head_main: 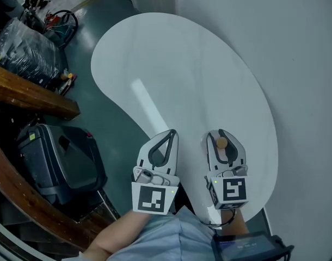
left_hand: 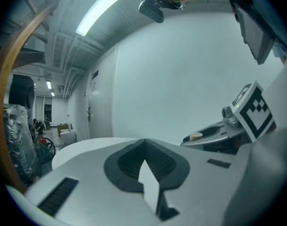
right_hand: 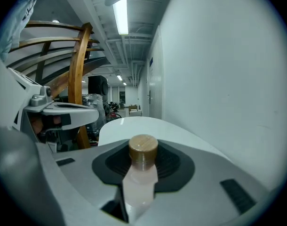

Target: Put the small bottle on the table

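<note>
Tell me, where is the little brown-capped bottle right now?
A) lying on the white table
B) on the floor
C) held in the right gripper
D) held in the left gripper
C: the right gripper grips the small bottle between its jaws; the left gripper is shut on nothing.

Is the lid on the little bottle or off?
On. A brown cap tops the small bottle, which is held between the jaws of the right gripper.

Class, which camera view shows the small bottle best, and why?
The right gripper view: the small bottle stands close up, brown cap and pale body clamped in the right gripper. The head view shows only its cap; the left gripper view, a distant cap.
</note>
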Available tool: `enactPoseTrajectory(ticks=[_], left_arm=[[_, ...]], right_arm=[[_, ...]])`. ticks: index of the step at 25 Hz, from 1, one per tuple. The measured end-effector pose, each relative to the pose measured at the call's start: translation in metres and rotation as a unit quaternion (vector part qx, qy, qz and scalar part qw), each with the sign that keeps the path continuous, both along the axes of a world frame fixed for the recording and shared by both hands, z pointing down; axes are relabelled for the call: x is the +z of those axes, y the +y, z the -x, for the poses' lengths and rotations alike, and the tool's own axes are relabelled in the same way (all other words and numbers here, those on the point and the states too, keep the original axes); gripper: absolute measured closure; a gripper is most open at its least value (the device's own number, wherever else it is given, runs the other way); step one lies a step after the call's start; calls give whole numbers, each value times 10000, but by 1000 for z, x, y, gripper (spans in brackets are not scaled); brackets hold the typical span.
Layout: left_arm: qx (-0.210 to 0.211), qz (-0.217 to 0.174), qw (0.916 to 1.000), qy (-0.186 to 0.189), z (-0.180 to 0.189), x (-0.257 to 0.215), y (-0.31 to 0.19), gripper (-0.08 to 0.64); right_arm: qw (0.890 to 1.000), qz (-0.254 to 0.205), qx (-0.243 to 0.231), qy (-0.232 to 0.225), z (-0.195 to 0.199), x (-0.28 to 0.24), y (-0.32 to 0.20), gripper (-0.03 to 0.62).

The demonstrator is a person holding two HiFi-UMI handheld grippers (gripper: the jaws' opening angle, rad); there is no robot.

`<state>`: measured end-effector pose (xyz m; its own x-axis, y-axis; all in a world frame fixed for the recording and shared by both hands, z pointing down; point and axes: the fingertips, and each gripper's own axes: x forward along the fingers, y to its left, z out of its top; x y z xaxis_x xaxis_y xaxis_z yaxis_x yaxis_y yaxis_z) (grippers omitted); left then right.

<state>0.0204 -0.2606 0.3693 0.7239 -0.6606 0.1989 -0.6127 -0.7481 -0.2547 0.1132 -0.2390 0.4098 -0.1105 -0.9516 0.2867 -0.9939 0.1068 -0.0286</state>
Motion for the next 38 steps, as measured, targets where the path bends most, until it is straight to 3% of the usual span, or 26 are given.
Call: enactPoseTrajectory(ticks=[16, 21, 29, 38], left_arm=[[155, 672, 9967, -433, -12, 44, -18, 560], [172, 768, 9957, -497, -12, 52, -19, 560], [197, 828, 9946, -601, -14, 57, -19, 560], [181, 822, 9947, -598, -11, 56, -19, 560]], right_arm=[[9982, 533, 172, -225, -13, 54, -17, 479], [9951, 945, 199, -216, -14, 75, -9, 479], [9946, 982, 233, -247, -19, 85, -7, 479], [9972, 725, 142, -77, -9, 84, -7, 477]])
